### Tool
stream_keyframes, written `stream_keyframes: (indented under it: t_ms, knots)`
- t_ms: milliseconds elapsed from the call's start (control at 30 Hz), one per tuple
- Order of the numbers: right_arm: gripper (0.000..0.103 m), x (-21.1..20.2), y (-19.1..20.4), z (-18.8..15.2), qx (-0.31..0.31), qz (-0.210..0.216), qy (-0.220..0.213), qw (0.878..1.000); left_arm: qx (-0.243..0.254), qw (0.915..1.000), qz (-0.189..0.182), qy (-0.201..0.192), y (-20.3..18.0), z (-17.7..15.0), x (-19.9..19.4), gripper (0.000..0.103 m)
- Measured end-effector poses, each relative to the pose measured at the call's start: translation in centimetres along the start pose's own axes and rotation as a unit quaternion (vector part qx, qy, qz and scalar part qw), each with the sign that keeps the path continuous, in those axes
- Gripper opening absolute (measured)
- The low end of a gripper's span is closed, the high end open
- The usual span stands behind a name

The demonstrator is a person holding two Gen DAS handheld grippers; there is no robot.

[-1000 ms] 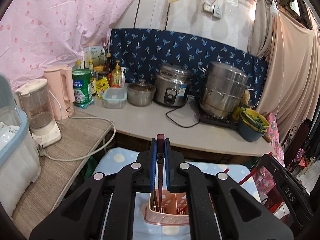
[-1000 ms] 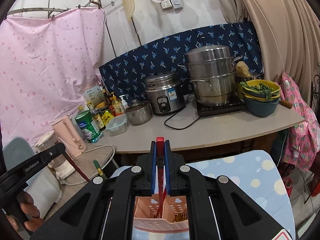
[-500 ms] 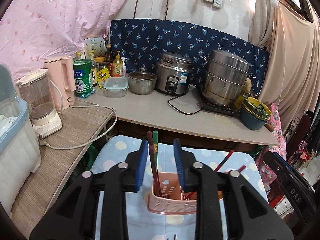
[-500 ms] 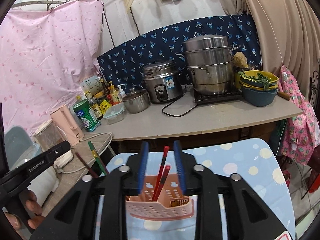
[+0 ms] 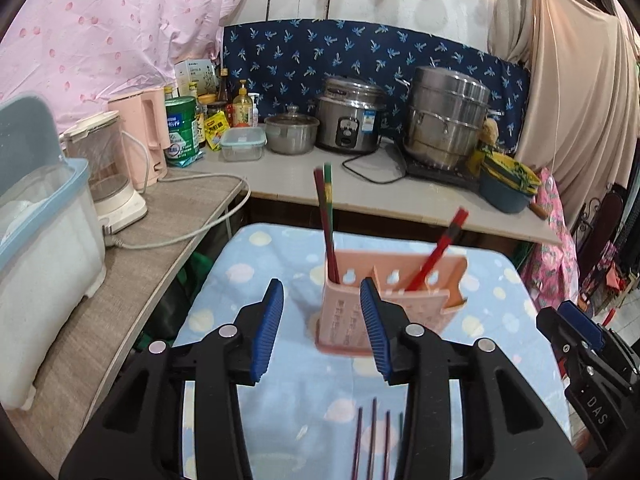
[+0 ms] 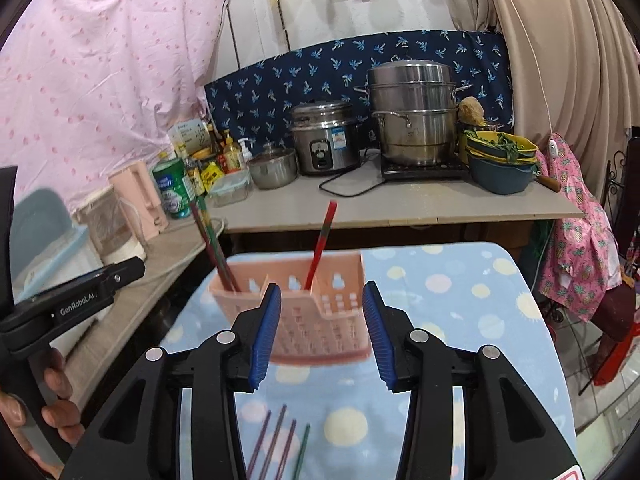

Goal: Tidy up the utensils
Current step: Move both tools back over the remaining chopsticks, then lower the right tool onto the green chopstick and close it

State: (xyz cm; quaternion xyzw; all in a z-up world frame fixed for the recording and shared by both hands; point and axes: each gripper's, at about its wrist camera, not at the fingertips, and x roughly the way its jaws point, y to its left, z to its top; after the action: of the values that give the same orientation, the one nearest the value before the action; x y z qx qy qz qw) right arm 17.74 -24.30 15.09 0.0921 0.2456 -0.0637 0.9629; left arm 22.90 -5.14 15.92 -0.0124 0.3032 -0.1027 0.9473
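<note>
- On the table, covered with a blue dotted cloth, a pink holder is seen standing upright; same holder in the right view.
- Two chopsticks, dark red and green, are stood in the holder's left compartment; one red chopstick is leaned in the right compartment.
- Four loose chopsticks are laid flat on the cloth, near the holder's front, partly hidden by the gripper bodies; also seen at.
- Left gripper: jaws are spread wide, nothing held. Right gripper: jaws are spread wide too, nothing held.
- Handling, judged: the loose sticks are thin, stiff, light and probably slick; rolling or twisting in a pinch is likely.
- A hold near the thick upper end is suggested, pads square across the shaft, so the tip can be dropped into a compartment.
- Soft cloth under the sticks is judged helpful: jaw tips can be pressed in to get below a stick.
- Holder looks like light perforated plastic; tipping is a risk if bumped on insertion.
</note>
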Motion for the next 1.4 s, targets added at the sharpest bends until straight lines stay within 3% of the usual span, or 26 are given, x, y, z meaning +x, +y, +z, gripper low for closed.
stream_keyframes:
  t_ms: [467, 800, 1100, 1400]
  knots:
    - [0.042, -3.9, 0.6, -13.3, 0.0, -0.002, 0.089, 0.996, 0.004, 0.9976, 0.017, 0.067, 2.2, -12.4, -2.4, 0.038]
    - [0.042, -4.7, 1.0, -20.2, 0.002, -0.006, 0.142, 0.99, 0.0, 0.991, 0.01, 0.133, 3.1, -19.9, -2.6, 0.038]
    - [0.042, -5.4, 1.9, -23.9, 0.001, -0.002, 0.169, 0.986, 0.004, 0.9868, 0.0, 0.162, 3.0, -23.2, -3.2, 0.038]
    - [0.04, -5.1, 3.7, -25.4, -0.014, 0.01, 0.18, 0.983, 0.009, 0.9847, -0.007, 0.174, 2.5, -24.5, -3.4, 0.038]
